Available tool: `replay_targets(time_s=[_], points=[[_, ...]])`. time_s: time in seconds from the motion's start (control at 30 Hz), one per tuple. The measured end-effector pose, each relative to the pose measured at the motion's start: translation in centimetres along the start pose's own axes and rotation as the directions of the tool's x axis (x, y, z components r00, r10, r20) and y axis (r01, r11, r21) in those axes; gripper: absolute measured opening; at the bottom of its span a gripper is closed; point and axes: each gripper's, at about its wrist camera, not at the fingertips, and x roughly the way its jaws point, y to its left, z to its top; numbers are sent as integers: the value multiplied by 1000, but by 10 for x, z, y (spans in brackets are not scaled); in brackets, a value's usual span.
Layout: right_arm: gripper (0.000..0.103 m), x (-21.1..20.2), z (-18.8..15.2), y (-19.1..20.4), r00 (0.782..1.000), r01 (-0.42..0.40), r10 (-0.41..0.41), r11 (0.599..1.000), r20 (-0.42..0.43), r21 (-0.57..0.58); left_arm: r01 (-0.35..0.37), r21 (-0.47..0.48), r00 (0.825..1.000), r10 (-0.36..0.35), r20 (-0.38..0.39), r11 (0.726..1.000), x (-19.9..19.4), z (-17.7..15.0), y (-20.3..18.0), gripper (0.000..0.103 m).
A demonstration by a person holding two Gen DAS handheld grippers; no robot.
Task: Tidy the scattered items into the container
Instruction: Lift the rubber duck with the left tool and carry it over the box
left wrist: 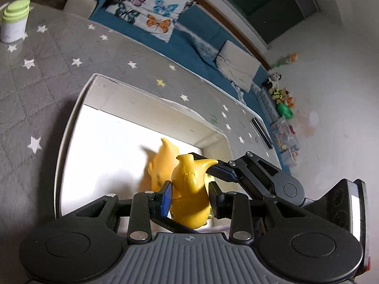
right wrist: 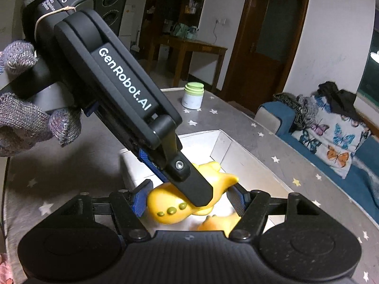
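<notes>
A yellow plastic toy figure (left wrist: 189,189) hangs over the white open box (left wrist: 78,108). My left gripper (left wrist: 190,197) is shut on it, pads against both its sides. In the right wrist view the same yellow toy (right wrist: 175,203) lies between my right gripper's (right wrist: 189,198) blue pads, which sit close to its ends; whether they press it is unclear. The left gripper (right wrist: 189,182) crosses in front, held by a gloved hand. A second orange-yellow toy (left wrist: 161,163) lies blurred inside the box, and it also shows in the right wrist view (right wrist: 220,224).
The box (right wrist: 213,142) sits on a grey star-patterned table (left wrist: 47,75). A white jar with a green lid (left wrist: 15,20) stands at the far table edge, also visible in the right wrist view (right wrist: 193,95). A blue sofa with a butterfly cushion (left wrist: 151,14) lies beyond.
</notes>
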Motion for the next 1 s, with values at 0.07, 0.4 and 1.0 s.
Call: replay_targets(time_s=[0.07,0.4,1.0], points=[[69,14,2,-11,1000,-17,17,1000,-12,21,1,-36,1000,-1,-10,999,8,10,10,36],[69,69,4,-64,991,-83,98,983,-87,163,-46,-172,998,38,-50,984,39,31,36,33],[69,76,-8,-73,973,-98,143,966,-179,238,-98,-204,994,83,-78,974,63,33,47,33]])
